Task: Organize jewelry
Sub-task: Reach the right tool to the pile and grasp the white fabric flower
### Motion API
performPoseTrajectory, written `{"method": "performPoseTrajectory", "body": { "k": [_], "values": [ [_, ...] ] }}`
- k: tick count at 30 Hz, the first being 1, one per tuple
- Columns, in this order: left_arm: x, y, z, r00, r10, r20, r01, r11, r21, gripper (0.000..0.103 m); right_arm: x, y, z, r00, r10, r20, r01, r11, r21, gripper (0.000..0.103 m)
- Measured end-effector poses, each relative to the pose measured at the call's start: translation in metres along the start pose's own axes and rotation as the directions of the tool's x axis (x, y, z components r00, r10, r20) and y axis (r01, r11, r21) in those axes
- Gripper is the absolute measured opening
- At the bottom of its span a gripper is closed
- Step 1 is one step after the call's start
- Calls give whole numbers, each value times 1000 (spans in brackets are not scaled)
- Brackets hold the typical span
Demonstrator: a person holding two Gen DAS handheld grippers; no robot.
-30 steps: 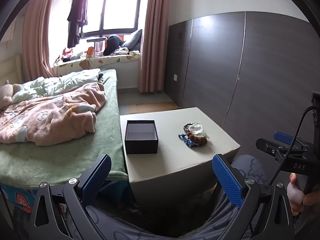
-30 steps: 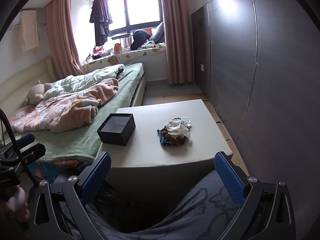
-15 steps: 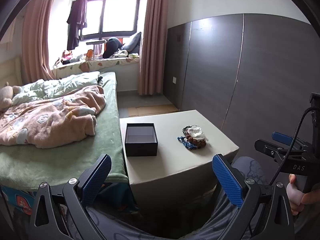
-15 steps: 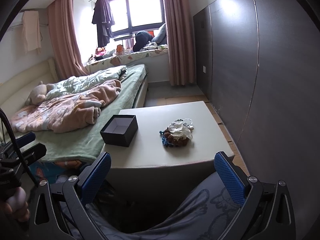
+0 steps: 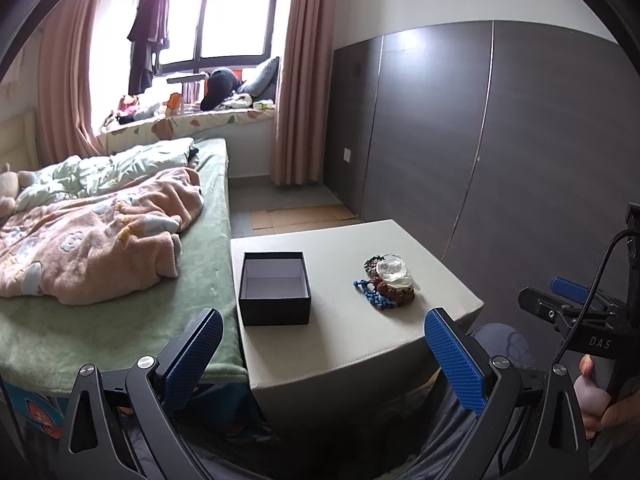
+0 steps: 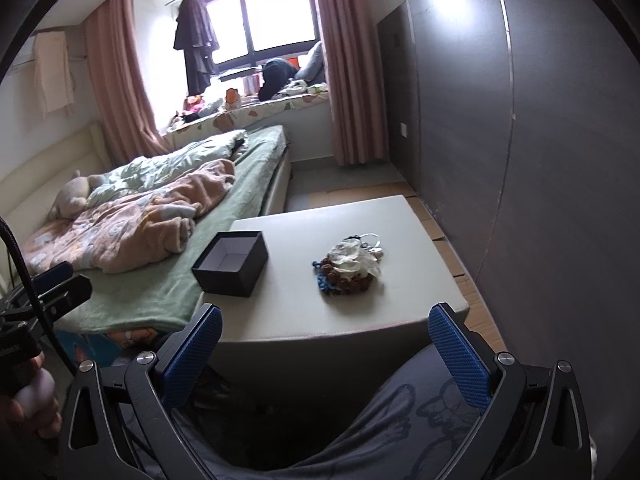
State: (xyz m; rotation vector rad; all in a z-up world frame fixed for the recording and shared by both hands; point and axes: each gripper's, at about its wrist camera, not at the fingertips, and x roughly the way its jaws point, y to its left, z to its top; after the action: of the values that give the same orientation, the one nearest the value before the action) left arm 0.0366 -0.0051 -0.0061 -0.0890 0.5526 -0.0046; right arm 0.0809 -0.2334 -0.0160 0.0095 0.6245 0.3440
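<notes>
Here, bedside white table [image 5: 352,344] w/ box [image 5: 275,288], jewelry [image 5: 388,282]; both grippers' fingers spread.

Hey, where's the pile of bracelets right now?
The bracelets lie heaped on the pale table, to the right of the open black box and apart from it. In both wrist views they sit ahead of the open grippers, untouched.

The separate pieces in the jewelry heap [image 5: 389,283] cannot be told apart; the hand [image 6: 30,408] is cut off at the frame edge.
</notes>
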Motion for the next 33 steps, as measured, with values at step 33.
{"method": "performPoseTrajectory", "body": {
  "k": [33],
  "values": [
    [183,-21,38,942,-120,-314,95,991,-91,93,147,-105,28,949,197,-247,-118,947,300,100]
  ]
}}
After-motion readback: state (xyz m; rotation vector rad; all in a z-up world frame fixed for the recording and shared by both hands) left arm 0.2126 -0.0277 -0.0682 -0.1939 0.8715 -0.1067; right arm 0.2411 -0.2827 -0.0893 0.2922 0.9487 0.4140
